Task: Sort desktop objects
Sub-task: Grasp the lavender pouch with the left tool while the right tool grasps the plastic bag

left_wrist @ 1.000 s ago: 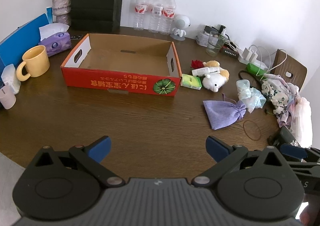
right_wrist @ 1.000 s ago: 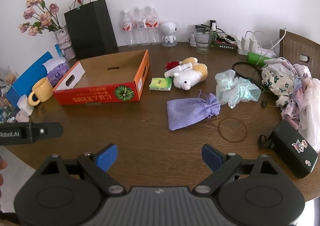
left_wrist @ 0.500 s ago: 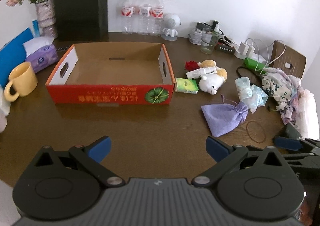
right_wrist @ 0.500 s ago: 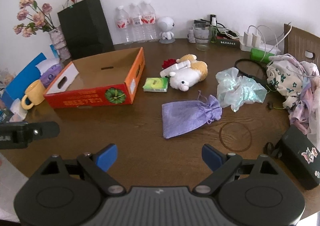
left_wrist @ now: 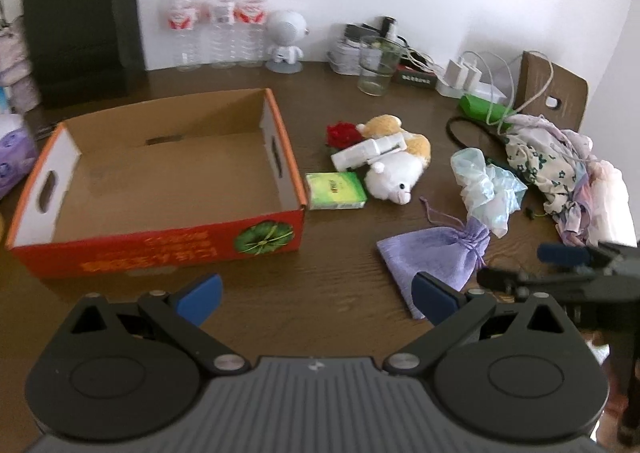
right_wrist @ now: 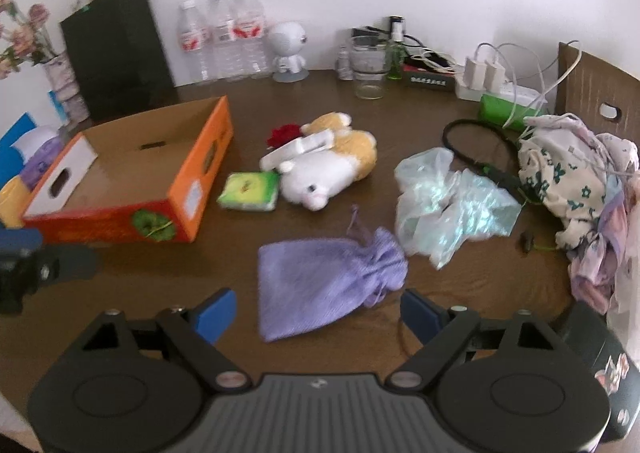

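Observation:
An empty orange cardboard box point(left_wrist: 168, 157) point(right_wrist: 132, 169) sits at the left of the brown table. Right of it lie a green packet point(left_wrist: 336, 191) point(right_wrist: 248, 191), a plush toy point(left_wrist: 394, 169) point(right_wrist: 324, 169) with a white tube point(left_wrist: 368, 151) on it, a red flower point(left_wrist: 341, 133), a lilac drawstring pouch point(left_wrist: 436, 253) point(right_wrist: 328, 285) and a crumpled pale blue bag point(left_wrist: 486, 189) point(right_wrist: 448, 197). My left gripper point(left_wrist: 316, 295) is open and empty, in front of the box's right corner. My right gripper point(right_wrist: 316, 311) is open and empty, just short of the pouch.
At the back stand a black paper bag point(left_wrist: 84, 21), three water bottles point(left_wrist: 218, 19), a white robot figure point(left_wrist: 286, 39), a glass point(left_wrist: 376, 67) and chargers with cables point(left_wrist: 472, 77). Clothes point(right_wrist: 580, 189) are piled at the right. A black case point(right_wrist: 608, 369) lies at the near right.
Both grippers have moved forward over the table toward the objects. The pouch now lies close in front of my right gripper. Both stay open.

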